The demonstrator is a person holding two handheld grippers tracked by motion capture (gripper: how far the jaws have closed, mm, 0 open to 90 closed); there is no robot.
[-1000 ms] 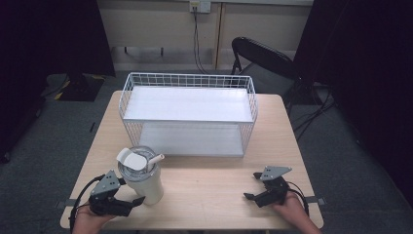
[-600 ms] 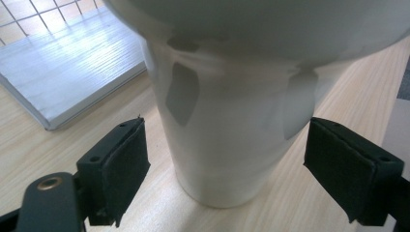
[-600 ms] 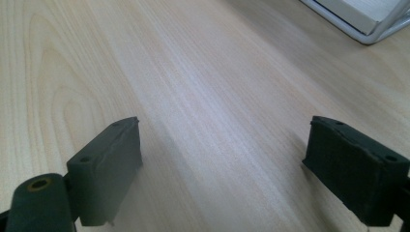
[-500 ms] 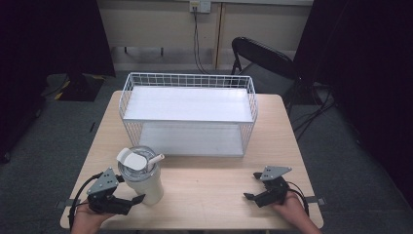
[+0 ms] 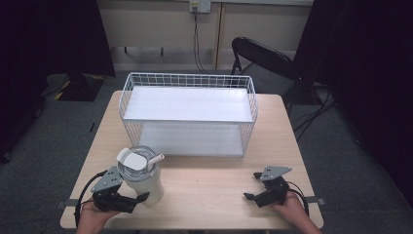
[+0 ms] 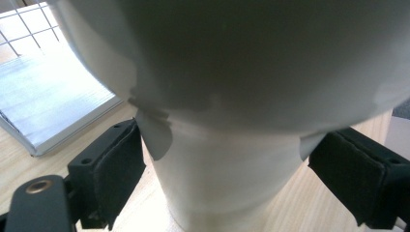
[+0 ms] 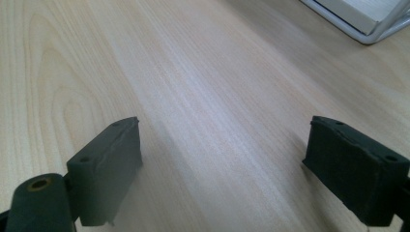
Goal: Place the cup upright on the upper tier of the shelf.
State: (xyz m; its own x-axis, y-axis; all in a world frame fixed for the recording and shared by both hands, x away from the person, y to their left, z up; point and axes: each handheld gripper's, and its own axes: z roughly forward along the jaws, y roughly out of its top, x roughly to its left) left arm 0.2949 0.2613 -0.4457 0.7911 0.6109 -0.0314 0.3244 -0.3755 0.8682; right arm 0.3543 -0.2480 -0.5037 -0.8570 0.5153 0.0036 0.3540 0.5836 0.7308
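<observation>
A white tumbler with a clear lid and a white straw stands upright near the table's front left corner. My left gripper is low at its base, open, with one jaw on each side of the tumbler body. Both pads sit close to the tumbler wall, with a thin gap on each side. The left gripper views the tumbler from very near. At the front right, my right gripper rests open above bare wood, and the right gripper has nothing between its jaws.
A white wire basket with two white shelves stands across the back half of the wooden table; its lower edge lies ahead of the right gripper. A black chair stands behind the table. Bare wood lies between the two grippers.
My left gripper has shifted only very slightly at the tumbler's base. The tumbler and the right gripper have kept their places.
</observation>
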